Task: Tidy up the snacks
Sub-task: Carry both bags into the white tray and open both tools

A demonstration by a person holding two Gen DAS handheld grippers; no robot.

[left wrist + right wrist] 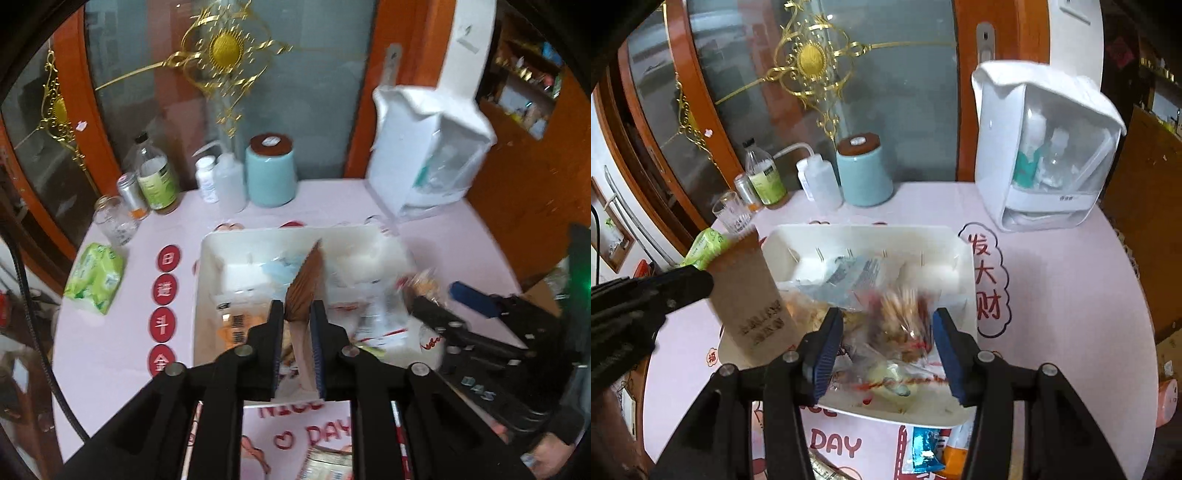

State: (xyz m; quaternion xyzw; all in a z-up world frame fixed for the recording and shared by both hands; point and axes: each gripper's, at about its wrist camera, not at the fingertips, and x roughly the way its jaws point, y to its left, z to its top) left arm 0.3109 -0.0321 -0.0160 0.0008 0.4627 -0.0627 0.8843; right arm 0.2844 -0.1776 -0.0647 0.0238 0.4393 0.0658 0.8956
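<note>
A white bin (258, 236) (864, 232) sits mid-table with several snack packets inside. My left gripper (298, 314) is shut on a brown paper snack packet (304, 284) and holds it upright over the bin's left part; it also shows in the right wrist view (750, 295), with the left gripper (683, 284) beside it. My right gripper (886, 328) is open over the bin's right part, its jaws either side of a clear bag of peanuts (901, 314) without touching it. It appears in the left wrist view (443, 299).
At the back stand a teal canister (271, 173), bottles (157, 177), a glass (112, 219) and a white cosmetics case (428, 158). A green tissue pack (96, 277) lies at left. Loose snack packets (925, 450) lie at the table's front edge.
</note>
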